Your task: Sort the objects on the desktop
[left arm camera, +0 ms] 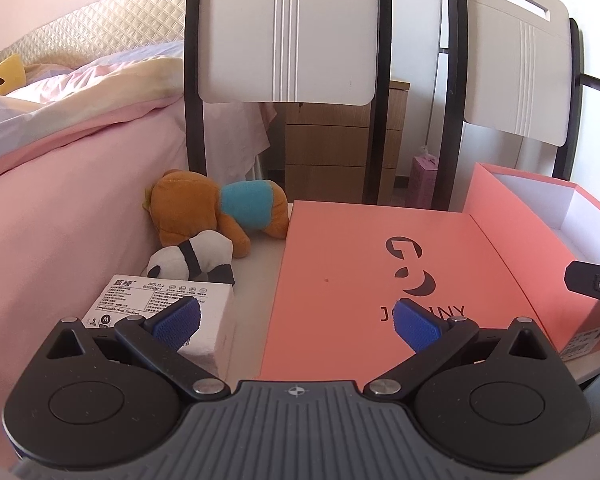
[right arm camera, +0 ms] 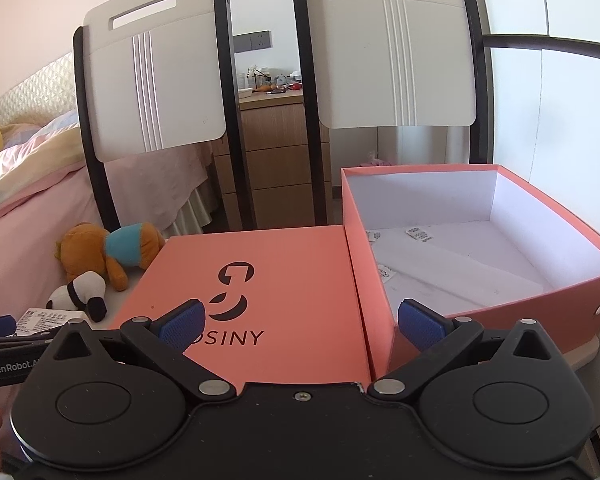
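A brown plush bear in a blue shirt (left arm camera: 216, 208) (right arm camera: 112, 252) lies at the table's far left, with a small panda plush (left arm camera: 192, 260) (right arm camera: 80, 292) in front of it. Nearer stands a white carton with printed labels (left arm camera: 168, 312) (right arm camera: 48, 318). A coral box lid (left arm camera: 380, 280) (right arm camera: 260, 292) lies flat in the middle. Right of it the open coral box (right arm camera: 480, 240) (left arm camera: 548, 216) holds only paper slips. My left gripper (left arm camera: 296, 322) is open over the carton's right edge and the lid. My right gripper (right arm camera: 300, 324) is open above the seam between lid and box.
Two white chair backs with black frames (left arm camera: 288, 32) (right arm camera: 392, 60) stand behind the table. A pink-covered bed (left arm camera: 60, 168) runs along the left. A wooden drawer unit (right arm camera: 276, 168) sits behind the chairs. The table's front right edge (right arm camera: 588, 352) shows past the box.
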`<move>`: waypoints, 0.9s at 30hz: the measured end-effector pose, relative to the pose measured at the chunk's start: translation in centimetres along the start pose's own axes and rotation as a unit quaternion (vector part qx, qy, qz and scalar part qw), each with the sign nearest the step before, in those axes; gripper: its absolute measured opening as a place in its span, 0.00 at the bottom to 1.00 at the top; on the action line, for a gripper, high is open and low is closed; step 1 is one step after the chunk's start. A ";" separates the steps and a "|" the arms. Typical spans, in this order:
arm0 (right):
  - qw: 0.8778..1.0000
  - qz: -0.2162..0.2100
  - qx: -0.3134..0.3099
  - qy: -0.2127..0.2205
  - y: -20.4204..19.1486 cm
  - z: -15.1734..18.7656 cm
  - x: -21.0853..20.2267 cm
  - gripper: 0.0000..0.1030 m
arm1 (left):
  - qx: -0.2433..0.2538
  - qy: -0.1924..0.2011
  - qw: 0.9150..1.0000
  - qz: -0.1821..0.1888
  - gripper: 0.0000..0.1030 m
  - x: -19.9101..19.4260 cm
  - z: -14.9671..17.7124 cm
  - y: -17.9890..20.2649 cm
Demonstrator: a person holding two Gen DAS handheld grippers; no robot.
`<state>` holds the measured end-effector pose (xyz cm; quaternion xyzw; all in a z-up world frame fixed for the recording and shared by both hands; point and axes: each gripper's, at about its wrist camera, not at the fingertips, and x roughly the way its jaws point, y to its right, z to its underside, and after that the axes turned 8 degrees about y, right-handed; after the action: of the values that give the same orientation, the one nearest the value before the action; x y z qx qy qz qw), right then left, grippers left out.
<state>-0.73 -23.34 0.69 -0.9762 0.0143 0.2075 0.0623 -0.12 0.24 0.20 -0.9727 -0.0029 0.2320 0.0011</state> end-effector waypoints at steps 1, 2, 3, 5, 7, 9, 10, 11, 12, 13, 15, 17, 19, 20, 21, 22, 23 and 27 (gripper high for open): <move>1.000 0.000 0.000 0.000 -0.1 0.1 0.1 1.00 | 0.000 0.000 1.000 -0.001 1.00 0.0 0.0 -0.1; 1.000 0.000 0.001 -0.001 -0.1 0.1 0.1 1.00 | 0.000 -0.001 1.000 -0.001 1.00 0.0 0.0 -0.2; 1.000 -0.001 0.002 -0.001 -0.1 0.1 0.2 1.00 | -0.001 -0.003 1.000 0.000 1.00 0.1 0.0 -0.2; 1.000 -0.001 0.002 -0.001 -0.2 0.2 0.2 1.00 | -0.002 -0.003 1.000 0.002 1.00 0.1 0.0 -0.4; 1.000 -0.002 0.001 0.000 -0.3 0.2 0.2 1.00 | -0.003 -0.001 1.000 0.000 1.00 0.0 0.0 -0.5; 1.000 -0.003 0.000 -0.001 -0.4 0.2 0.2 1.00 | -0.004 0.000 1.000 -0.002 1.00 -0.1 0.1 -0.7; 1.000 -0.003 -0.001 -0.002 -0.4 0.3 0.3 1.00 | -0.005 0.000 1.000 -0.001 1.00 -0.1 0.1 -0.8; 1.000 -0.003 -0.001 -0.003 -0.4 0.3 0.3 1.00 | -0.005 -0.001 1.000 -0.001 1.00 -0.1 0.1 -0.8; 1.000 -0.003 0.000 -0.003 -0.4 0.3 0.3 1.00 | -0.005 -0.001 1.000 0.000 1.00 -0.1 0.1 -0.9; 1.000 -0.003 0.000 -0.003 -0.5 0.2 0.3 1.00 | -0.005 -0.001 1.000 0.000 1.00 -0.1 0.2 -0.9; 1.000 -0.005 0.001 -0.002 -0.5 0.2 0.3 1.00 | -0.004 -0.002 1.000 0.001 1.00 -0.1 0.2 -0.9; 1.000 -0.005 0.002 -0.003 -0.5 0.2 0.3 1.00 | -0.004 -0.003 1.000 0.001 1.00 -0.1 0.2 -1.0; 1.000 -0.006 0.004 -0.004 -0.4 0.2 0.3 1.00 | -0.003 -0.003 1.000 0.000 1.00 0.0 0.2 -1.0; 1.000 -0.006 0.005 -0.004 -0.4 0.2 0.4 1.00 | -0.003 -0.003 1.000 0.000 1.00 0.0 0.2 -1.0; 1.000 -0.006 0.005 -0.005 -0.4 0.2 0.4 1.00 | -0.002 -0.003 1.000 0.000 1.00 0.0 0.2 -1.0; 1.000 -0.007 0.006 -0.005 -0.3 0.2 0.4 1.00 | -0.002 -0.002 1.000 0.000 1.00 0.1 0.3 -1.0; 1.000 -0.007 0.007 -0.006 -0.3 0.2 0.4 1.00 | -0.001 -0.001 1.000 -0.002 1.00 0.0 0.3 -1.0; 1.000 -0.008 0.010 -0.008 -0.2 0.3 0.5 1.00 | 0.003 0.001 1.000 -0.006 1.00 0.1 0.4 -0.9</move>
<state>-0.42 -23.13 0.29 -0.9740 0.0082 0.2142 0.0736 -0.24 1.13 -0.15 -0.9729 -0.0080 0.2310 0.0059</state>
